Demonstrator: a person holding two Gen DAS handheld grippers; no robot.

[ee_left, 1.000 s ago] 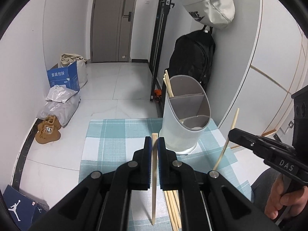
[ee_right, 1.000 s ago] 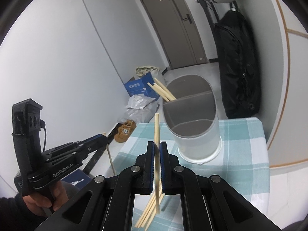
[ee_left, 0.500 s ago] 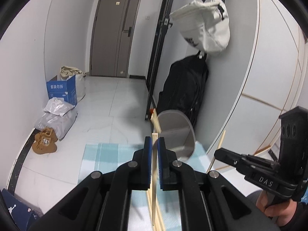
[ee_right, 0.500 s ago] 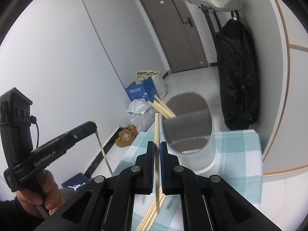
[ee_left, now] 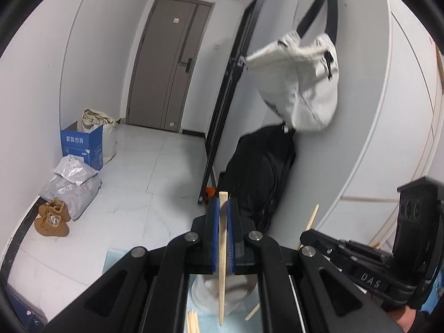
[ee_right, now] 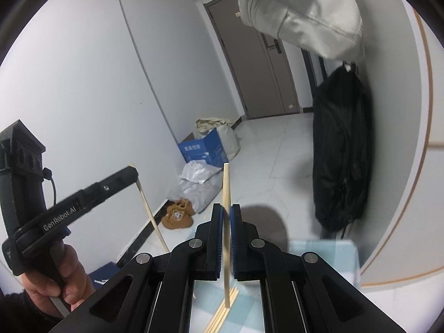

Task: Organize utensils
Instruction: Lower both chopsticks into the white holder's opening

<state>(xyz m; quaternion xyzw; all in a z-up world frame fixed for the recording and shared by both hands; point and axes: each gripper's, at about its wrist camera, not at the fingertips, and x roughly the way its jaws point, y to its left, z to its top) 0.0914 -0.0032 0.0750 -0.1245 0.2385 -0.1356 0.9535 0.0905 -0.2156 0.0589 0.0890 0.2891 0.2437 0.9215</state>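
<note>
My left gripper (ee_left: 222,206) is shut on one wooden chopstick (ee_left: 222,277), which stands nearly upright between the blue pads. Beneath it, between the fingers, shows the grey utensil holder (ee_left: 236,291), blurred. Several loose chopsticks (ee_left: 191,322) lie on the checked cloth. My right gripper (ee_right: 227,211) is shut on a second upright chopstick (ee_right: 226,183), above more loose chopsticks (ee_right: 222,316). The holder (ee_right: 267,222) is a blurred grey shape just beyond its fingers. Each gripper shows in the other's view: the right one (ee_left: 304,236) and the left one (ee_right: 132,172), each with its stick.
A white bag (ee_left: 299,83) hangs on the wall above a black backpack (ee_left: 258,172) past the table. On the floor lie a blue box (ee_left: 83,144), grey parcels (ee_left: 72,183) and brown shoes (ee_left: 51,219). The teal checked cloth (ee_right: 327,252) covers the table.
Both grippers have risen with their chopsticks still gripped. The holder and cloth have slid down to the bottom of both views, and more of the wall and hanging bag shows.
</note>
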